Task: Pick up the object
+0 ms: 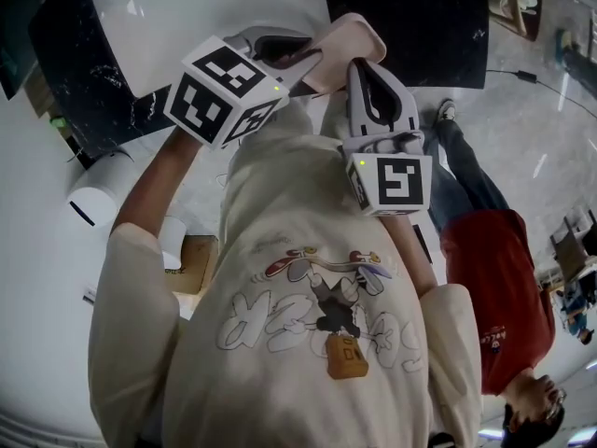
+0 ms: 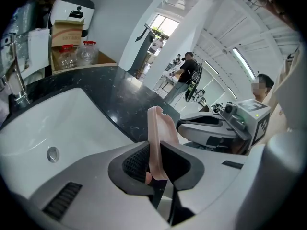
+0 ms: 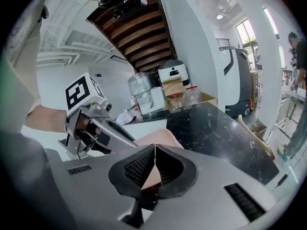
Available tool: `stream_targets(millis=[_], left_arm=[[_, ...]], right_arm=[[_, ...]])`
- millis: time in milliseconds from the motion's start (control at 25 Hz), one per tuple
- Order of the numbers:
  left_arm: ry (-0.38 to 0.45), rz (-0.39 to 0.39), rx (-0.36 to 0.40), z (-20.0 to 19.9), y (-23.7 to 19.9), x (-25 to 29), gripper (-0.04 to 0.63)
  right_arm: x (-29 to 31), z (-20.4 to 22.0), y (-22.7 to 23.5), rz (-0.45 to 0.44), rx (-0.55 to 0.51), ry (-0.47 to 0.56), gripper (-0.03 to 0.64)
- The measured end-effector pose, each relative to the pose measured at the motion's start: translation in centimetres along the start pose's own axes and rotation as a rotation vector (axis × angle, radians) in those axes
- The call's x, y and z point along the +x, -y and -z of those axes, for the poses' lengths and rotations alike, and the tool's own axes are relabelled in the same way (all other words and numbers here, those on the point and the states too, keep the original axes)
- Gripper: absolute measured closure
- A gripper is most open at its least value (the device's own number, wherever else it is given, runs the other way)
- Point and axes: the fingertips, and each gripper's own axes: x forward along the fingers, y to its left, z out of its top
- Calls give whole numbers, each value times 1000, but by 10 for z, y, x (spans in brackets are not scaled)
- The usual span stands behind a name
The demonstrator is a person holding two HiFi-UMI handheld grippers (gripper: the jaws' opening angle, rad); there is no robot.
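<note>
Object (image 1: pixel 353 37), 12 o'clock: pale pink. Marker cube (image 1: pixel 219 91): black-and-white squares. Counter (image 1: pixel 429 17): black, white-veined. Sink (image 1: pixel 187 12): white. Sweatshirt (image 1: pixel 308 250): cream, cartoon print.

Bright daylight from a window (image 2: pixel 163 25) beyond the white sink (image 2: pixel 72 119) floods the room, glare sheens the sink's basin, and fisheye distortion bends and darkens every frame's edges.

Left claw (image 2: pixel 155 166) clamps the pink tray (image 2: pixel 161 133) edge-on above the white sink (image 2: pixel 72 121).
</note>
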Motion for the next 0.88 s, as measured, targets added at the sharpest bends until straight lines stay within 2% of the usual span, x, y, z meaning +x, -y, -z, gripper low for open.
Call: stream_targets(millis=[600,880], left_arm=[[59,-75,-21,-6,27,-32,525],[147,-134,-77,-9,42,-59,525]], right_arm=[[-29,-25,-4,47,8,75,598],[-46,-36,-15,62,31,117,598]])
